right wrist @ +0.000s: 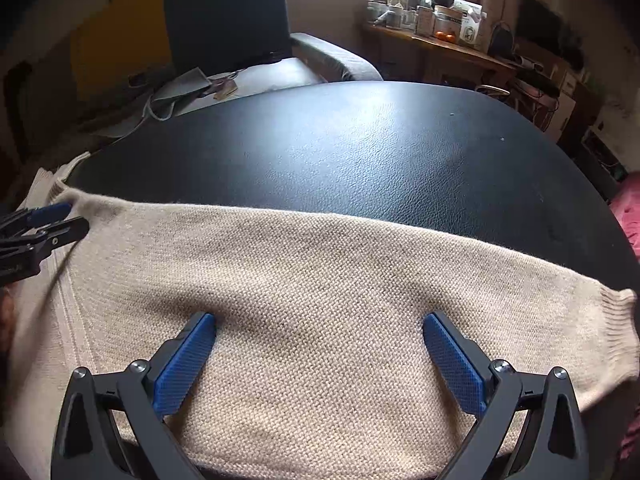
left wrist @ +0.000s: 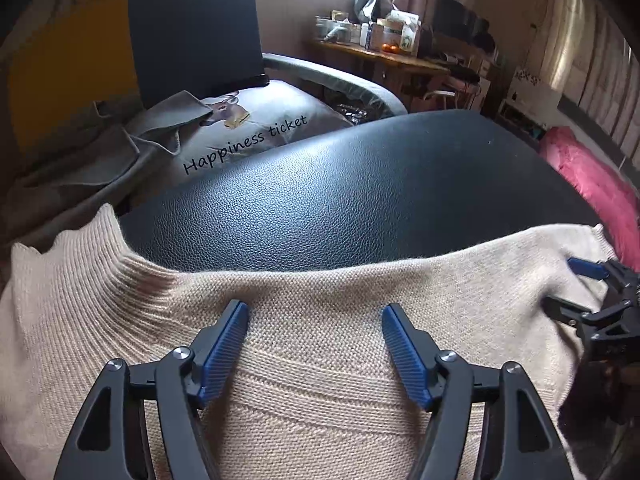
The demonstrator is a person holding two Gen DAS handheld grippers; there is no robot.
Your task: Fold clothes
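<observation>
A beige knit sweater (left wrist: 320, 360) lies flat on a black leather-like tabletop (left wrist: 360, 200), its ribbed collar (left wrist: 92, 276) at the left. My left gripper (left wrist: 315, 312) hovers open over the sweater's body, with nothing between its blue pads. In the right wrist view a sleeve of the sweater (right wrist: 320, 264) stretches across to a ribbed cuff (right wrist: 616, 320) at the right edge. My right gripper (right wrist: 319, 320) stands wide open just above this sleeve and holds nothing. Each gripper shows at the edge of the other's view: the right gripper (left wrist: 560, 282), the left gripper (right wrist: 78, 217).
Behind the table stands a dark-backed armchair (left wrist: 192, 28) with a grey printed cushion (left wrist: 256, 124) and a grey garment (left wrist: 100, 152). A wooden desk (left wrist: 384, 56) crowded with jars is at the back right. Pink fabric (left wrist: 592, 176) lies beyond the table's right edge.
</observation>
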